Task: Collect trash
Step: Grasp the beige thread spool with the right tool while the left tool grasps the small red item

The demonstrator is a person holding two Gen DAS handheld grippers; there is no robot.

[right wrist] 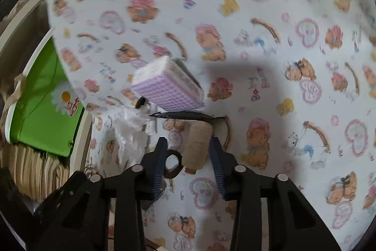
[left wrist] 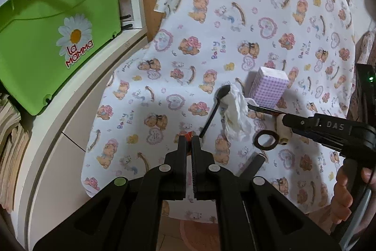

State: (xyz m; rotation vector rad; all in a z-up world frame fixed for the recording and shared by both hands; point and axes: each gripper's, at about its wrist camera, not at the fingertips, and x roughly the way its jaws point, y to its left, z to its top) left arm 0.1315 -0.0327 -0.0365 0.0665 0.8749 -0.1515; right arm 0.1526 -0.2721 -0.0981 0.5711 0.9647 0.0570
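A crumpled white tissue (left wrist: 236, 113) lies on the bear-print tablecloth (left wrist: 235, 15), over a black plastic spoon (left wrist: 215, 107). My left gripper (left wrist: 189, 137) is shut on a small red-orange scrap (left wrist: 188, 134) just above the cloth, left of the tissue. My right gripper (right wrist: 188, 145) is open, its fingers either side of a beige twine spool (right wrist: 197, 147). In the left wrist view its fingertips (left wrist: 252, 107) reach beside the tissue. The tissue shows blurred in the right wrist view (right wrist: 129, 131).
A purple checked tissue pack (left wrist: 270, 88) stands behind the tissue. A dark ring (left wrist: 266, 139) and the spool (left wrist: 282, 131) lie by it. A green "La Mamma" bin (left wrist: 51, 34) sits on a white shelf at left. The cloth's front edge hangs over the floor.
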